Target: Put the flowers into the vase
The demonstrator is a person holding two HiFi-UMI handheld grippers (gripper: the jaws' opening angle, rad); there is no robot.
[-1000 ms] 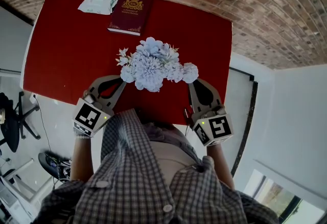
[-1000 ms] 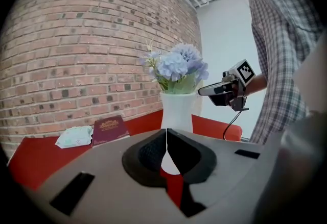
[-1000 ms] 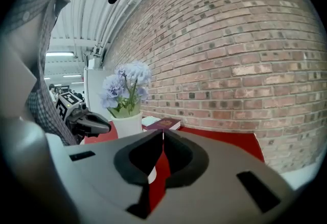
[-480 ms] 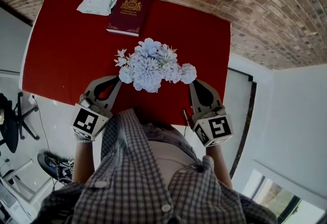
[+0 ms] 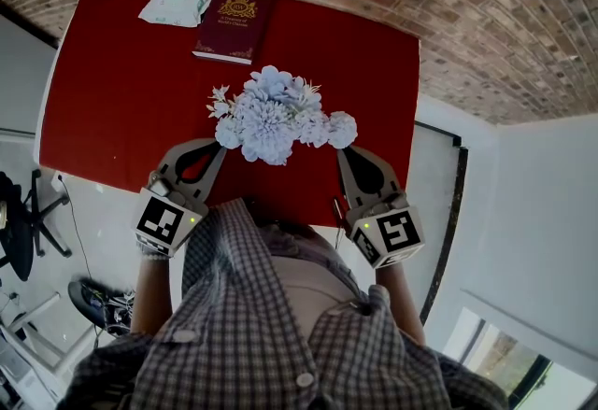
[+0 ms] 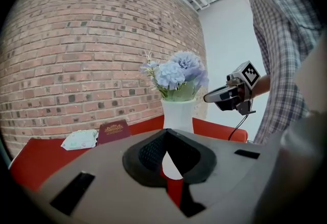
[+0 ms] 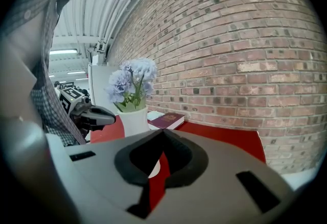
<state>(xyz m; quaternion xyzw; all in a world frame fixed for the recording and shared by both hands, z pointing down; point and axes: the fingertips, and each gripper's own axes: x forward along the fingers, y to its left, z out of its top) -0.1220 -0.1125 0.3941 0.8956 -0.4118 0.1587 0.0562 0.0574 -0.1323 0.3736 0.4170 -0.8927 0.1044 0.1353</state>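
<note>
Flowers in, both grippers empty.
The fingers (image 6: 150,152) of the left gripper (image 5: 218,146) and right gripper (image 5: 342,152) are pressed together on nothing. They flank the flowers (image 5: 276,114), which stand in the vase (image 6: 178,115) on the surface (image 5: 121,91) at frame centre (task looks done). Next: back away without clipping blooms. Against the earlier frame, barely anything differs.
</note>
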